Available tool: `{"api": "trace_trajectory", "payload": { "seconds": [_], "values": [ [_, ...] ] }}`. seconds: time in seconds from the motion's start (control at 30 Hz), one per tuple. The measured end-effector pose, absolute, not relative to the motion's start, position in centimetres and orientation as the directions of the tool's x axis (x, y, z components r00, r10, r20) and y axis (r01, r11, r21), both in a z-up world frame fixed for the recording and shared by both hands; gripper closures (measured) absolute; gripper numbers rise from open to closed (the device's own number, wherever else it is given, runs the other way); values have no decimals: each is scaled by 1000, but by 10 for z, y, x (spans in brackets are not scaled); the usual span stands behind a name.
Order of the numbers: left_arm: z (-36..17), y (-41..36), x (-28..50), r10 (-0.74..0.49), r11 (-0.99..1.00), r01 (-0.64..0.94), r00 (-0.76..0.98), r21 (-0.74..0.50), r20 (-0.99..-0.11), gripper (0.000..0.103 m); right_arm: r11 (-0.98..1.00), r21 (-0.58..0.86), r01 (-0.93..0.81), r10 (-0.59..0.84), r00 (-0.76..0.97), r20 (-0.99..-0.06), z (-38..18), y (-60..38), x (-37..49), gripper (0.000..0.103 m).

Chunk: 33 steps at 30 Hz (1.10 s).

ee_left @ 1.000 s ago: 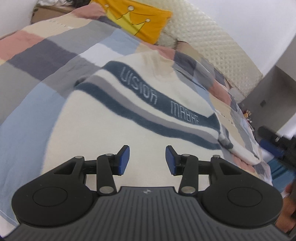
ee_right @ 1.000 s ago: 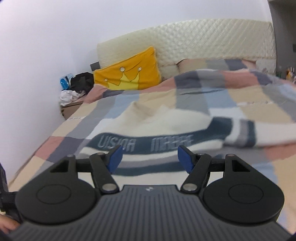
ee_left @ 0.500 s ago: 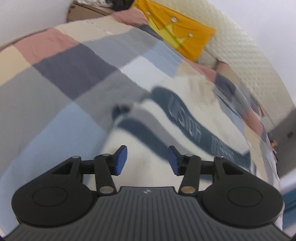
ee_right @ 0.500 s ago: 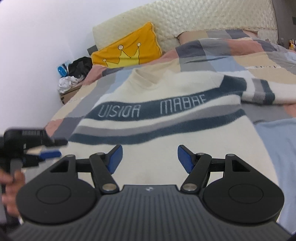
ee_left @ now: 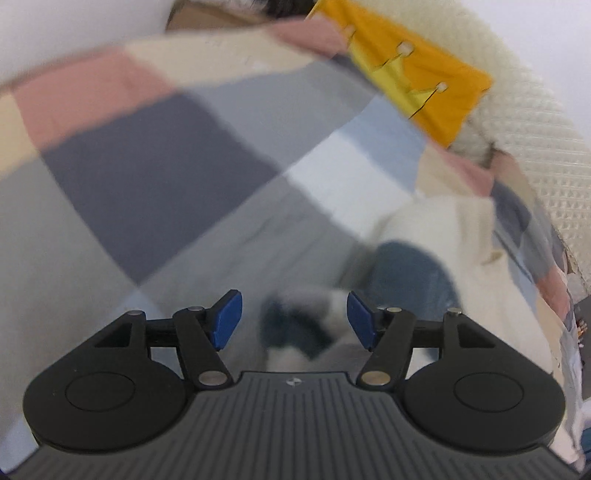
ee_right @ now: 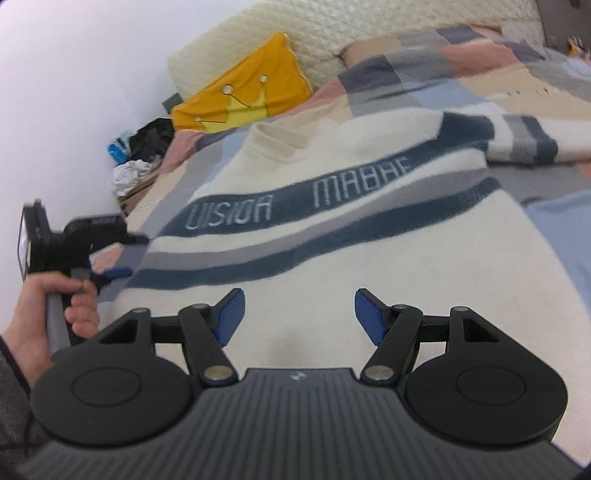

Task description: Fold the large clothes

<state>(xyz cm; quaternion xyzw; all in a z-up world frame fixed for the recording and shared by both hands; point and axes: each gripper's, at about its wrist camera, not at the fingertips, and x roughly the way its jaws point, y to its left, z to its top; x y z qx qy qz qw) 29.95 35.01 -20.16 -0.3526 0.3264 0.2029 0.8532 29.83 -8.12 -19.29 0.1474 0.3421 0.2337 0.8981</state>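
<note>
A cream sweater (ee_right: 388, 266) with navy and grey chest stripes and white lettering lies face up on the checked bedspread (ee_right: 461, 85). My right gripper (ee_right: 299, 317) hovers open over its plain lower body, nothing between the pads. My left gripper (ee_left: 293, 319), its jaws opening, is at the sweater's left edge, where a blurred navy and cream fold (ee_left: 295, 325) lies between the blue pads without being pressed. In the right wrist view the left gripper (ee_right: 110, 273) shows at the far left, held in a hand (ee_right: 44, 317). The far sleeve (ee_right: 524, 144) is folded across at upper right.
An orange crown cushion (ee_right: 243, 96) leans on the quilted cream headboard (ee_right: 332, 33). A pile of dark and white clothes (ee_right: 144, 155) sits on a low stand by the wall. Checked bedspread (ee_left: 147, 192) stretches left of the sweater.
My left gripper swung left from over the sweater's body to its left edge and its jaws widened. My right gripper dropped lower toward the sweater's lower body, still open.
</note>
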Motion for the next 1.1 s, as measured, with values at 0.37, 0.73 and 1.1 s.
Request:
{"api": "trace_trajectory", "payload": {
  "seconds": [0.37, 0.73, 1.1],
  "values": [
    [-232, 350, 315, 80, 594, -594, 715, -543, -695, 51, 779, 572, -255, 581, 636, -508, -209, -78, 317, 33],
    [-173, 293, 301, 210, 730, -512, 798, -453, -565, 79, 806, 545, -230, 533, 683, -500, -201, -92, 316, 33],
    [-138, 169, 287, -40, 937, -118, 899, -330, -436, 82, 865, 482, -139, 414, 741, -529, -210, -119, 335, 33]
  ]
}}
